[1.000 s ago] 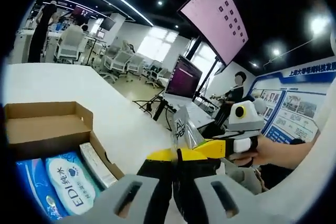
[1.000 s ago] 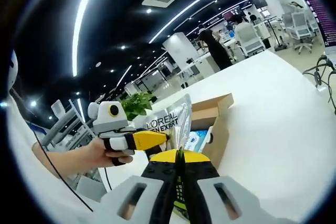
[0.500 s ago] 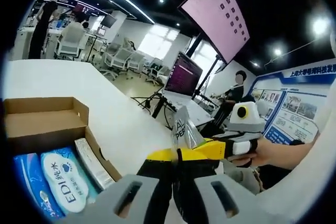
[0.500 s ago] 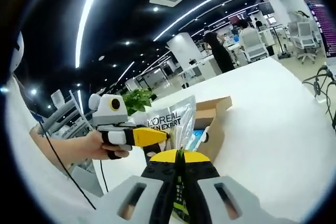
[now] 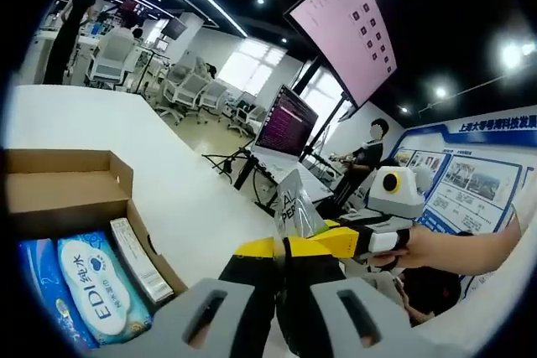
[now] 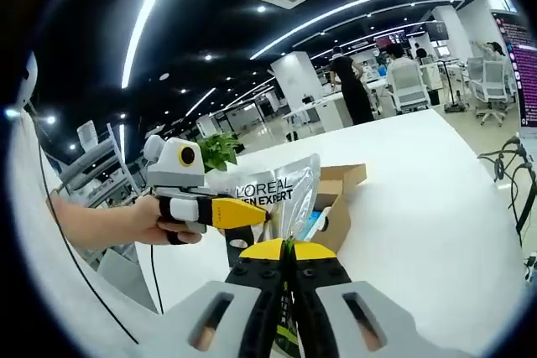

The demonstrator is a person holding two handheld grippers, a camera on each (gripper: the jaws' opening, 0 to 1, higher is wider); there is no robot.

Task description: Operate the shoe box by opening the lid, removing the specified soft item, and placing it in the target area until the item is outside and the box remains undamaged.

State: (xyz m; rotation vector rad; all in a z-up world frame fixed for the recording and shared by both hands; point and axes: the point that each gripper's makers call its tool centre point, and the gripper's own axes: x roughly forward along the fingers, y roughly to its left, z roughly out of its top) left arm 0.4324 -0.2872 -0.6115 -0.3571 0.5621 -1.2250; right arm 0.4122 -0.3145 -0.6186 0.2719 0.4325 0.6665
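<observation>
A silver pouch (image 6: 281, 193) printed L'OREAL MEN EXPERT hangs in the air, pinched from two sides. My right gripper (image 6: 287, 248) is shut on its lower edge. My left gripper (image 6: 265, 214), held by a hand, comes in from the left and is shut on its side. In the left gripper view the pouch (image 5: 293, 207) rises above my left gripper (image 5: 284, 246), and the right gripper (image 5: 323, 230) bites it from the right. The open cardboard shoe box (image 5: 71, 194) lies lower left on the white table; it sits behind the pouch as the box (image 6: 342, 199).
Inside the box lie a blue EDI wipes pack (image 5: 94, 289), another blue pack (image 5: 40, 295) and a slim white carton (image 5: 141, 257). The white table (image 6: 419, 182) stretches wide around the box. A laptop (image 5: 284, 127) stands beyond the table edge; people and office chairs are far off.
Both grippers stay shut on the pouch. They have drawn up and away from the box, which now looks smaller and lower in the right gripper view.
</observation>
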